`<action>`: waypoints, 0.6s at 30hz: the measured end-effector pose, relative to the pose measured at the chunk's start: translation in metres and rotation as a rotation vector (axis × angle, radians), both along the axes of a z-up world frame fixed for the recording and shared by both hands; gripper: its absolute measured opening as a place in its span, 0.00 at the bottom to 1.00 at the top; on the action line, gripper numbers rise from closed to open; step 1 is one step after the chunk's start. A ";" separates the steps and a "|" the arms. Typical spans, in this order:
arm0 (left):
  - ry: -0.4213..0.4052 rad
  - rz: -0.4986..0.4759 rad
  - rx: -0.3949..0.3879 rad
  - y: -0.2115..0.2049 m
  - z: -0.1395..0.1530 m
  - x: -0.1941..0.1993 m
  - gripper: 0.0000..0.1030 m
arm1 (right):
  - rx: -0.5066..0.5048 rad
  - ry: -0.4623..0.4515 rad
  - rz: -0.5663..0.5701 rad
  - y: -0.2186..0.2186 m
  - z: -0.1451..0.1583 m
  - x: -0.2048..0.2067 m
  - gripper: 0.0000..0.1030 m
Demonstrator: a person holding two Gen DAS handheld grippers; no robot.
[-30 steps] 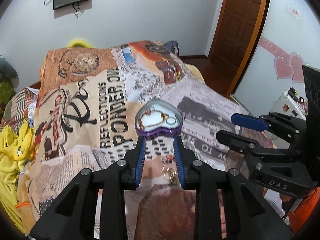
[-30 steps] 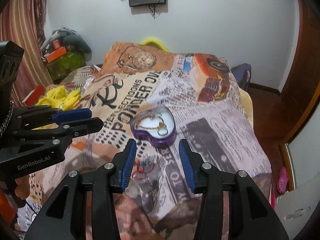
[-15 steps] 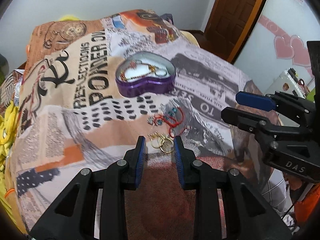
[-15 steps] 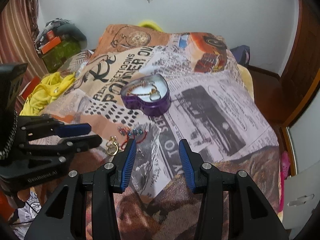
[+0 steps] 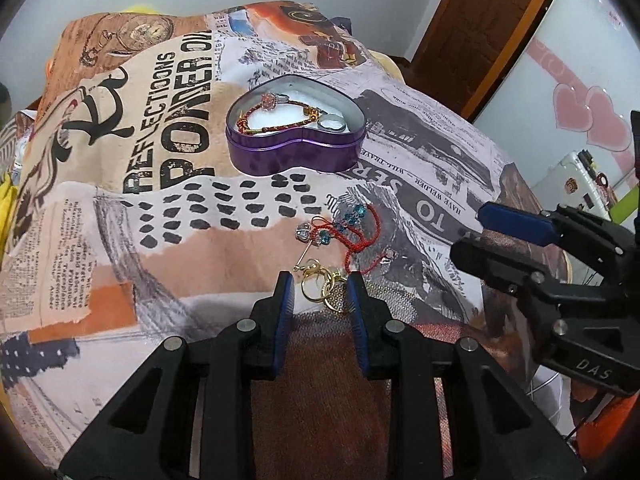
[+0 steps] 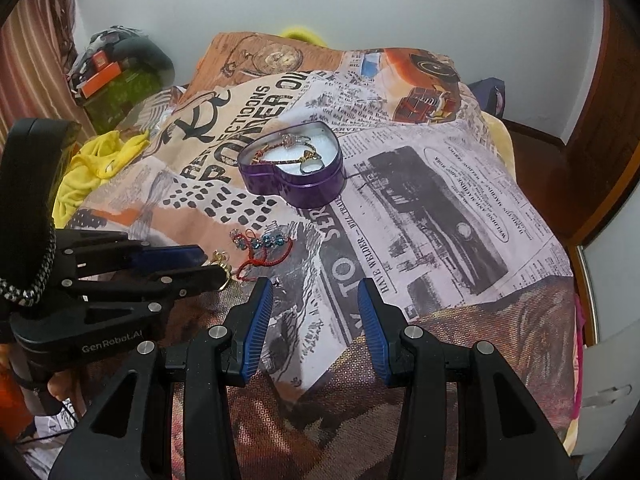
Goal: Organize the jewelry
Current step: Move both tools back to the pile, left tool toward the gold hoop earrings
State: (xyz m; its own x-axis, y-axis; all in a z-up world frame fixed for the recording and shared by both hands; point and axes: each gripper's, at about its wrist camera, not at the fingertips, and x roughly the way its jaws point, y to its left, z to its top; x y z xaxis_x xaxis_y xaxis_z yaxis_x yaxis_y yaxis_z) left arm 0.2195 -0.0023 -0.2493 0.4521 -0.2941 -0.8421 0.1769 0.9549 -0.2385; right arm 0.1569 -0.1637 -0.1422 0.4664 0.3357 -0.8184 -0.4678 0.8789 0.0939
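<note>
A purple heart-shaped tin [image 5: 296,152] [image 6: 296,184] sits open on the printed blanket, with a braided bracelet and rings inside. Nearer to me lie a red cord bracelet with blue beads [image 5: 352,220] [image 6: 268,244] and gold hoop earrings [image 5: 320,286] [image 6: 220,258]. My left gripper [image 5: 320,278] [image 6: 214,266] is open and low over the blanket. The gold earrings lie between its blue pads, and the pads do not press on them. My right gripper [image 6: 314,285] [image 5: 474,226] is open to the right of the loose jewelry, with only blanket between its fingers.
The blanket [image 6: 420,200] covers a bed that drops off at the right and near edges. Yellow cloth [image 6: 92,164] and a pile of belongings [image 6: 116,80] lie at the left. A wooden door [image 5: 480,20] and a white cabinet [image 5: 576,184] stand at the right.
Both grippers have come down towards the blanket and tipped more steeply. The left one's fingers now straddle the gold earrings, which lay ahead of them before. Neither gripper's opening has changed.
</note>
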 end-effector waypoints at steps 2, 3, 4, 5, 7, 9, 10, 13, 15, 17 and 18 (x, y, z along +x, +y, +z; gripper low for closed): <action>0.004 -0.004 -0.011 0.000 -0.002 0.002 0.27 | 0.003 0.005 -0.002 0.000 -0.001 0.000 0.39; 0.005 -0.005 -0.014 -0.001 -0.002 0.003 0.27 | 0.005 0.009 -0.003 0.000 -0.002 0.000 0.39; 0.004 -0.007 -0.016 -0.002 -0.003 0.004 0.27 | 0.006 0.010 -0.004 0.000 -0.002 0.000 0.39; 0.002 -0.009 -0.013 -0.002 -0.003 0.004 0.24 | 0.008 0.012 -0.005 0.000 -0.002 0.000 0.39; -0.001 -0.009 -0.004 -0.003 -0.002 0.004 0.21 | 0.009 0.011 -0.003 0.001 -0.001 -0.001 0.39; 0.001 0.000 0.010 -0.003 -0.003 0.003 0.08 | 0.008 0.007 -0.002 0.001 0.001 -0.003 0.39; 0.002 0.004 0.006 -0.001 -0.002 0.003 0.08 | 0.009 0.006 -0.002 0.001 0.001 -0.003 0.39; 0.006 0.016 -0.010 0.005 -0.001 0.000 0.03 | 0.011 0.004 -0.001 0.002 0.003 -0.003 0.39; -0.002 0.020 0.001 0.007 0.001 -0.004 0.02 | 0.011 0.003 0.003 0.004 0.004 -0.004 0.39; -0.012 0.026 0.007 0.011 0.005 -0.009 0.02 | 0.011 0.004 0.009 0.006 0.003 -0.004 0.39; -0.016 0.028 0.005 0.013 0.007 -0.011 0.01 | 0.010 0.005 0.011 0.007 0.003 -0.004 0.39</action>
